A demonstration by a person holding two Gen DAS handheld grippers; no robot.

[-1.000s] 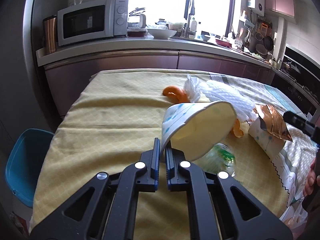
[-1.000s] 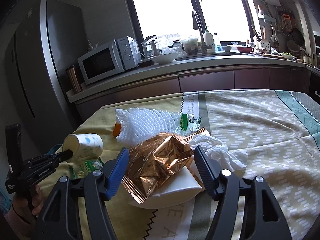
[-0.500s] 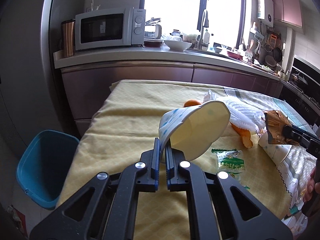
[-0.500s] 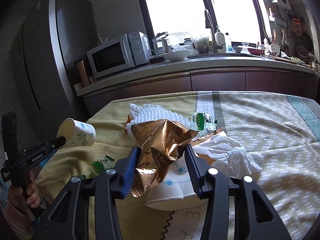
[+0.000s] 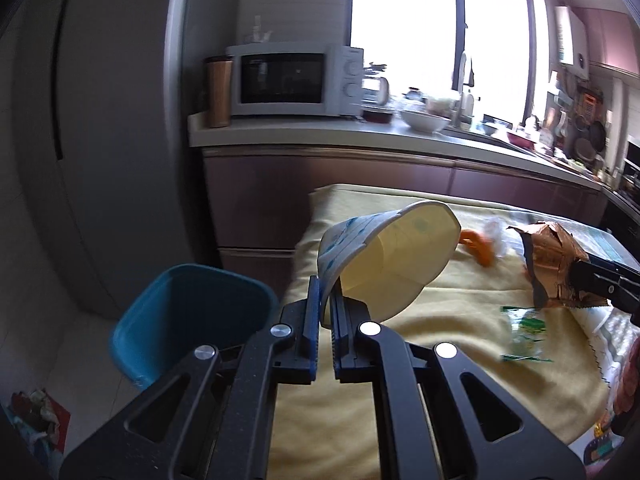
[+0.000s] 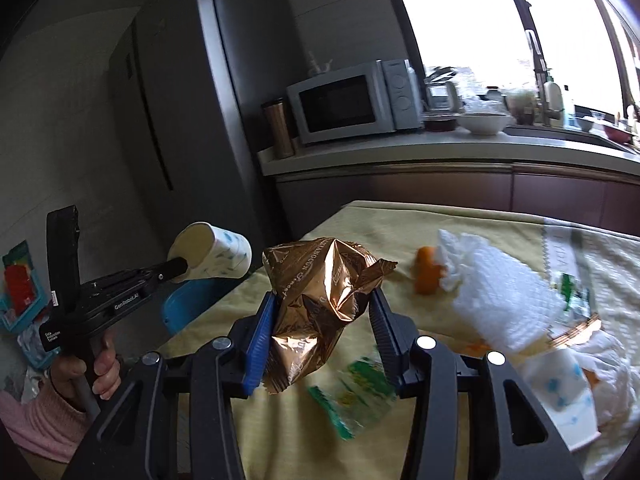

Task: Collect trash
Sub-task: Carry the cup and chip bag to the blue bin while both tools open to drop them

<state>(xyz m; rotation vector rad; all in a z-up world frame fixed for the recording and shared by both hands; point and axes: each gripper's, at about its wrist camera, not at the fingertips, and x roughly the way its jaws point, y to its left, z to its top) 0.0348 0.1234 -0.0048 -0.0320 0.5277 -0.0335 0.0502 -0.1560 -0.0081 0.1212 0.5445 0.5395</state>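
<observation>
Left tongs [image 5: 326, 312] were pinched on the rim of a paper cup [image 5: 394, 256], jaws nearly together, the cup tipped with its mouth toward the camera. In the right wrist view the same cup [image 6: 218, 256] hung off the desk edge at 9 o'clock, clear of the cloth. The blue bin [image 5: 188, 320] sat on the floor at 8 o'clock from the left tongs, just beside the desk [image 5: 440, 320].

Right tongs [image 6: 324, 328] were clamped on a crumpled copper foil bag [image 6: 320, 300], one blue pad on each side, the bag lifted above the yellow cloth.

On the desk, from the right tongs: a green wrapper [image 6: 352, 392] at 5 o'clock, blurred; orange peel [image 6: 426, 276] at 1 o'clock, touching a white foam net [image 6: 500, 292]; a second paper cup [image 6: 560, 396] on its side at 4 o'clock, beside crumpled tissue [image 6: 612, 356].

Beyond stood the microwave [image 6: 352, 102] at 12 o'clock.
</observation>
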